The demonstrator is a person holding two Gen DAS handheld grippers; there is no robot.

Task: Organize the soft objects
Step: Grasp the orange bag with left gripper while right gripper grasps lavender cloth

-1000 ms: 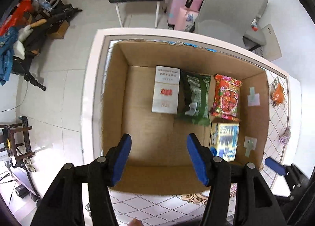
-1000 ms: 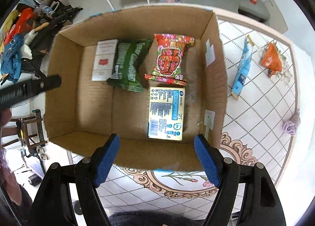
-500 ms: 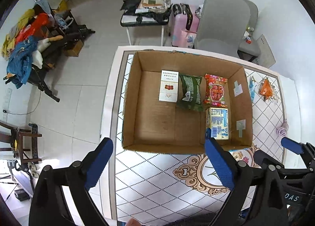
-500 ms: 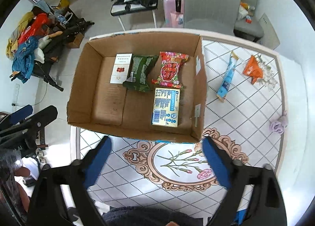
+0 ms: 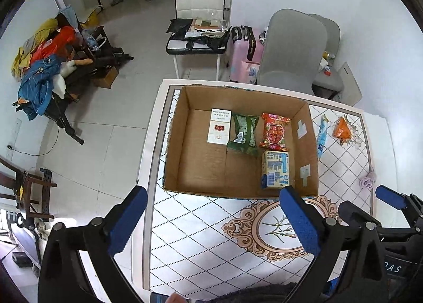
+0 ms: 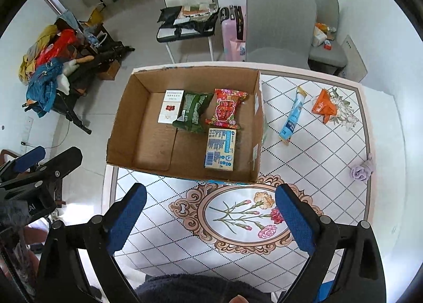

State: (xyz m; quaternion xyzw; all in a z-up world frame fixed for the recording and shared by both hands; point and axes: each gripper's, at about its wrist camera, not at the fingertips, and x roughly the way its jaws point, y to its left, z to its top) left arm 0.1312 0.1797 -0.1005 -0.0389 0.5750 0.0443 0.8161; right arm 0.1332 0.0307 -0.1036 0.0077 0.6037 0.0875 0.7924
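An open cardboard box stands on the table. It holds a white pack, a green bag, a red bag and a blue-and-yellow pack. To its right on the table lie a blue stick pack, an orange pouch and a purple soft thing. My left gripper and right gripper are open, empty, high above the table's near side.
The table has a white diamond-pattern cloth with a flower medallion. Grey chairs stand behind it, a white chair with clutter further back, piled clothes at left on the floor.
Both grippers have pulled back and up from the box, which now looks smaller and farther. The jaws stand wider open. The box contents have not moved.
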